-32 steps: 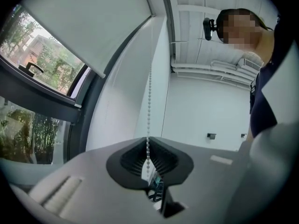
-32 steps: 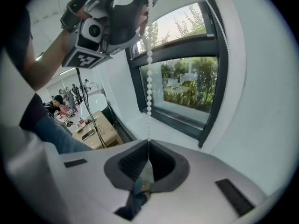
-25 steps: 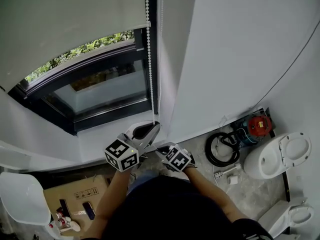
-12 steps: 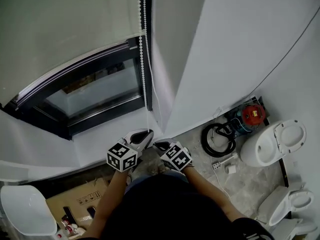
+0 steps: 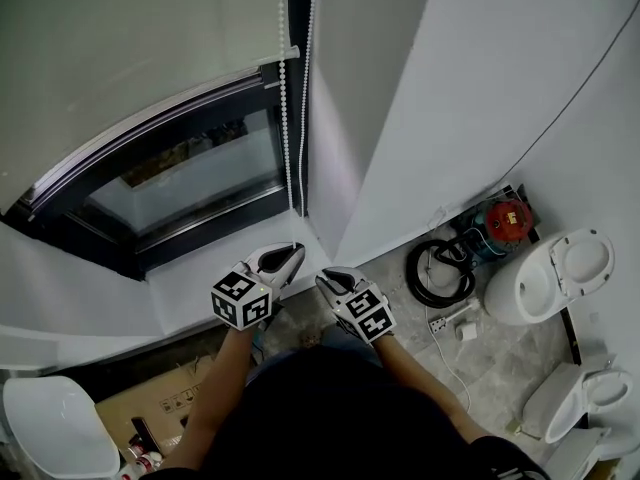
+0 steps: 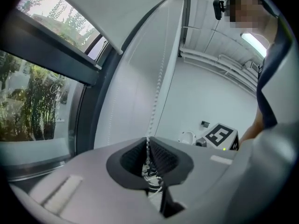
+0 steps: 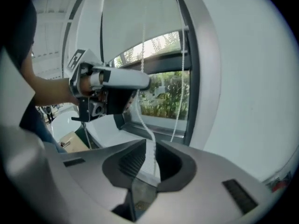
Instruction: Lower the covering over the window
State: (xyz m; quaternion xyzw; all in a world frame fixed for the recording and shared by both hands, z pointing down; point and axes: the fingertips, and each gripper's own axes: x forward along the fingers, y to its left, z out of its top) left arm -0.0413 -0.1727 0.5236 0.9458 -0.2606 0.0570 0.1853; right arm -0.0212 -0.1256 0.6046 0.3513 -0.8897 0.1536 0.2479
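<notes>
A pale roller blind hangs over the upper part of the dark-framed window. Its white bead chain runs down the window's right side. My left gripper is shut on the chain just above the sill; in the left gripper view the beads rise from the closed left gripper. My right gripper sits just right of it and lower. Its jaws have just been opening: in the right gripper view the right gripper shows a narrow gap, and the chain passes loosely through it.
The white sill lies under both grippers, with a white wall corner right beside the chain. On the floor at right are a coiled black hose, a red device and a toilet. A cardboard box sits lower left.
The blind's bottom edge has come down and now hides the greenery seen earlier. My left gripper has moved down with the chain. The right gripper has shifted slightly and its jaws have parted.
</notes>
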